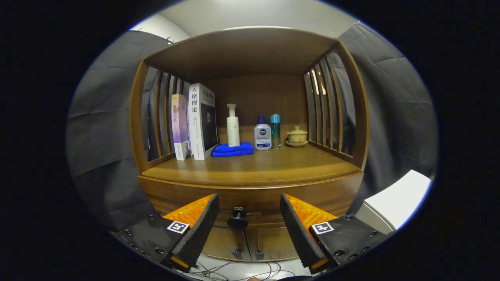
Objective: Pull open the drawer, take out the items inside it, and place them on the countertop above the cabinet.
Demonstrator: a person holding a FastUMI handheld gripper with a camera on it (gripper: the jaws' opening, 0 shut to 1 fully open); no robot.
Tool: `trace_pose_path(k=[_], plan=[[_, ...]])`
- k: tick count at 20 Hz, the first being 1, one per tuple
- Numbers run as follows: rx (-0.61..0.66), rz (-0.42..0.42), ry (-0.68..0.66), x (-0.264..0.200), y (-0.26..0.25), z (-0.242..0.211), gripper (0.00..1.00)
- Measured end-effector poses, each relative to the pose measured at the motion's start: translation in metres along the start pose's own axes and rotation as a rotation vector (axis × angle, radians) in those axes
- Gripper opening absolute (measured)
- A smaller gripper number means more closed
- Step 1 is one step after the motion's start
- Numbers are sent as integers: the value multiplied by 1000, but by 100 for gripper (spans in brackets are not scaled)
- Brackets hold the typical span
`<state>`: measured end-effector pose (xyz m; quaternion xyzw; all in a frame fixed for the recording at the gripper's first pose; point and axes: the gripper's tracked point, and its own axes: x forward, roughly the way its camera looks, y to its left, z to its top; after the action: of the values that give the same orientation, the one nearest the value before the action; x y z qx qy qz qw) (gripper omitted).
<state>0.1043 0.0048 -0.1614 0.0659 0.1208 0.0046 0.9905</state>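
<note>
A wooden cabinet stands ahead, its countertop [250,166] under an open shelf niche. Below the countertop the drawer front [250,199] is closed, with a dark round knob [237,218] at its middle. My gripper [248,218] is open, fingers spread wide, and the knob sits between them, nearer the left finger [199,230] than the right finger [299,230] and still some way beyond the tips. Nothing is held. The drawer's contents are hidden.
On the countertop at the back: two upright books [195,123], a folded blue cloth [233,149] with a white pump bottle [233,127] on it, a blue-capped bottle [262,134], a teal bottle [275,130], a lidded cup [297,136]. Cabinet doors [246,242] below; a white-topped table [394,201] right; cables on the floor.
</note>
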Motion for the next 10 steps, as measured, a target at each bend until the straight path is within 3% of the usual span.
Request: trace_pose_path(k=[10], plan=[[-38,-11,66,36,12,-51,96]])
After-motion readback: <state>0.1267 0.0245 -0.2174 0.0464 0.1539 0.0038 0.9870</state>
